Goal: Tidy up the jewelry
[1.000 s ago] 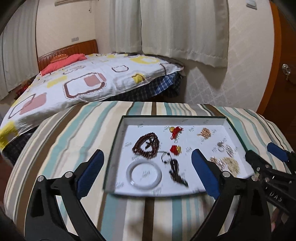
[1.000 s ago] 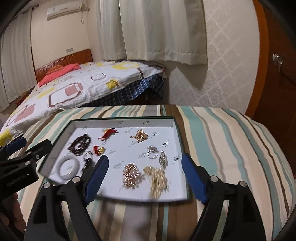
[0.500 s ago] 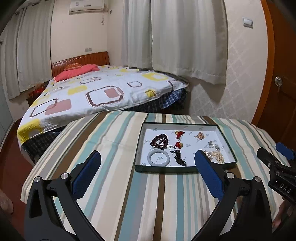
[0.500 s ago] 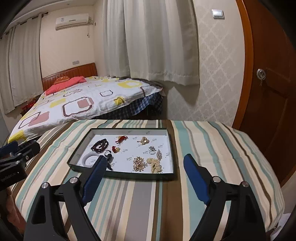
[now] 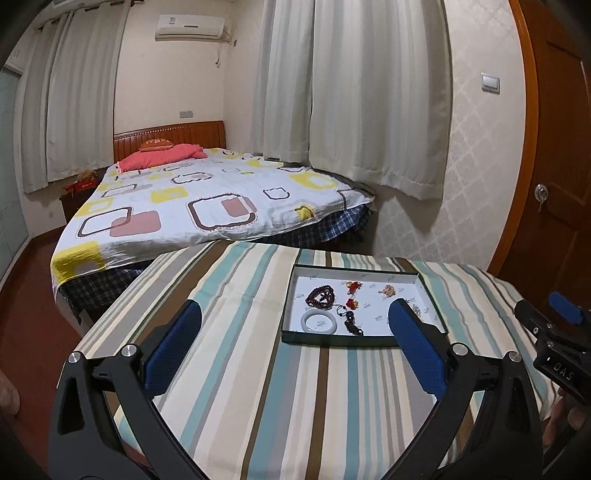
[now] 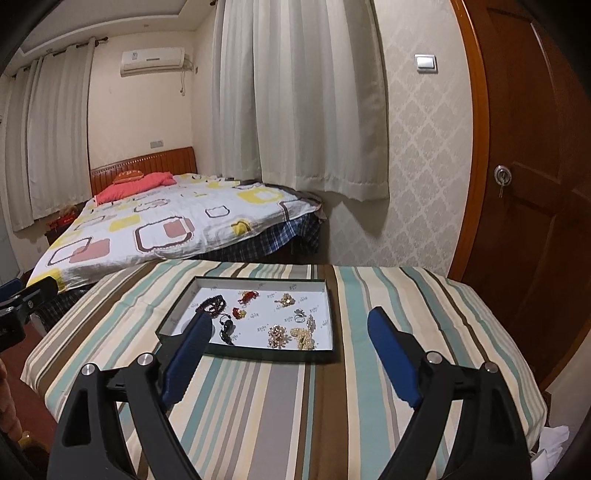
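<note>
I'm looking into a home bedroom: a wooden-headboard bed with patterned white quilt (image 5: 207,206), long cream curtains (image 6: 299,96), a wall-mounted white air conditioner (image 5: 190,32).

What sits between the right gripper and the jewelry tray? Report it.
Only bare striped tablecloth. In the right wrist view the open right gripper is short of the tray, with nothing lying on the cloth between them.

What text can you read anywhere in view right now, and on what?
"DAS": white letters on the black body of the right tool, seen in the left wrist view.
Small grey printed marks on the tray liner: too small to read.
Air conditioner label: too blurred to read.
</note>
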A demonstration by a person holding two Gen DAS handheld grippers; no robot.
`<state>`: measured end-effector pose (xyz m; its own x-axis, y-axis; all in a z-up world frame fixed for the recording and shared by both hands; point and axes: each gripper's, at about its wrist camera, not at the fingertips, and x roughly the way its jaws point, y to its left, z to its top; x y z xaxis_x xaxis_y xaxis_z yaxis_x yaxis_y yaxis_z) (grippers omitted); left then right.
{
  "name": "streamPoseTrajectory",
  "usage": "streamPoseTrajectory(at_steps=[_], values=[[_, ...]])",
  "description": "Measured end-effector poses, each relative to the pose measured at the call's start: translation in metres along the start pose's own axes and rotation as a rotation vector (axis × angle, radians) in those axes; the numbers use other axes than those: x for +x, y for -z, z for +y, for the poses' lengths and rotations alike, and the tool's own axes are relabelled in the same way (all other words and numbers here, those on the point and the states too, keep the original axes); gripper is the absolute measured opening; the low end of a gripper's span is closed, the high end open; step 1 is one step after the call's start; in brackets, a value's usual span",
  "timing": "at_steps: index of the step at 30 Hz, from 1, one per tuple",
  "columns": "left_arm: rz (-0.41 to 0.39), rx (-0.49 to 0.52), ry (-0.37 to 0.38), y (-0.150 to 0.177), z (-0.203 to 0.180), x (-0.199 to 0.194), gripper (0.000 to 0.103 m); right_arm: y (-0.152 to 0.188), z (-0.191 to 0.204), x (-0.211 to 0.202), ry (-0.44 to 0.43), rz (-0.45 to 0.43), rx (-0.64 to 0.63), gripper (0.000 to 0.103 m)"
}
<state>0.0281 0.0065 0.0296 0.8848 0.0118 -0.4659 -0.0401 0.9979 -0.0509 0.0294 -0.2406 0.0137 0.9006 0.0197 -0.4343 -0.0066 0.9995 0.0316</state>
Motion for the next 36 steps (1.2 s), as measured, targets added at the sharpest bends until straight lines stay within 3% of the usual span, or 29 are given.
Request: streamPoseTrajectory(at_steps=[11,36], values=[[-0.033,-0.008,0.007,0.0,0.005,-0.022,0.099,-0.001,0.004,-0.026,-0.002,-0.048,-0.006,0.084],[-0.033,-0.008,0.015,-0.002,0.001,-0.03,0.099,-0.002,0.006,-0.029,-0.002,-0.055,-0.01,0.084]])
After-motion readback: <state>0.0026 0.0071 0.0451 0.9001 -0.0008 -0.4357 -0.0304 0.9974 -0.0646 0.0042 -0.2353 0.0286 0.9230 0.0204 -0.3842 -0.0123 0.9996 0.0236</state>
